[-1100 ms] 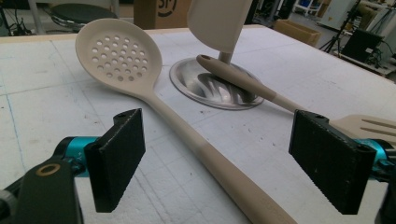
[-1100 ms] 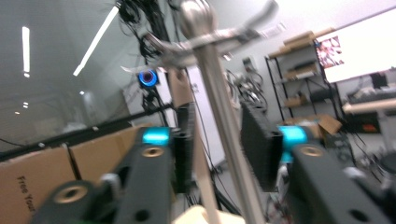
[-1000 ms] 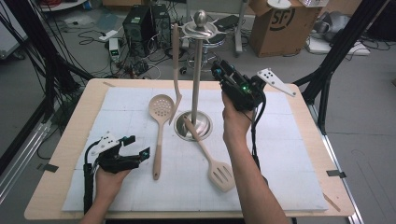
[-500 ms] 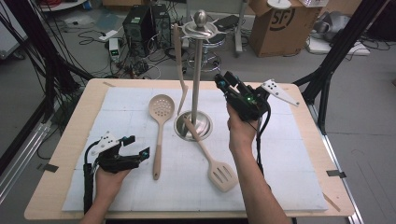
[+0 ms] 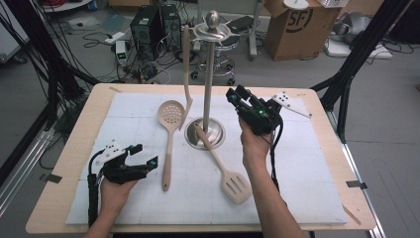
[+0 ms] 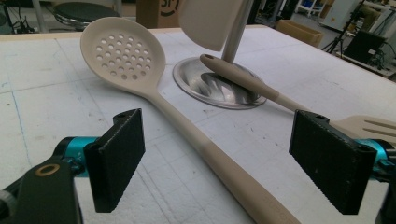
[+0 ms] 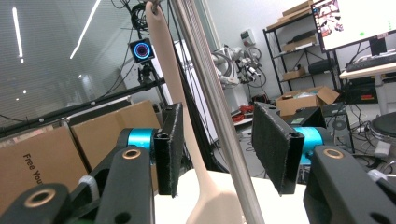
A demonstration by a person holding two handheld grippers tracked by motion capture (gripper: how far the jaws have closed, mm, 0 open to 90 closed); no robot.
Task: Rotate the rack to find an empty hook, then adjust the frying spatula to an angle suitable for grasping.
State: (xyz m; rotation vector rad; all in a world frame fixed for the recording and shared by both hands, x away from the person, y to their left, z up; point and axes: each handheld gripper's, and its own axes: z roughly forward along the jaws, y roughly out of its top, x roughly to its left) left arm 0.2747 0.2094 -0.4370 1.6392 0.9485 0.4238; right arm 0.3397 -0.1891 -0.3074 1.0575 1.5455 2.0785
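Hung spatula (image 5: 186, 74) clears the right gripper (image 5: 236, 99)
Light, stiff, smooth utensil; jaws just opened partway, nothing gripped; best grabbed at its slim handle.

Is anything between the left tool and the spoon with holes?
No. The left tool is open, resting just left of the spoon's handle, and in its own view the handle lies on the white mat between the jaws with nothing in front of it.
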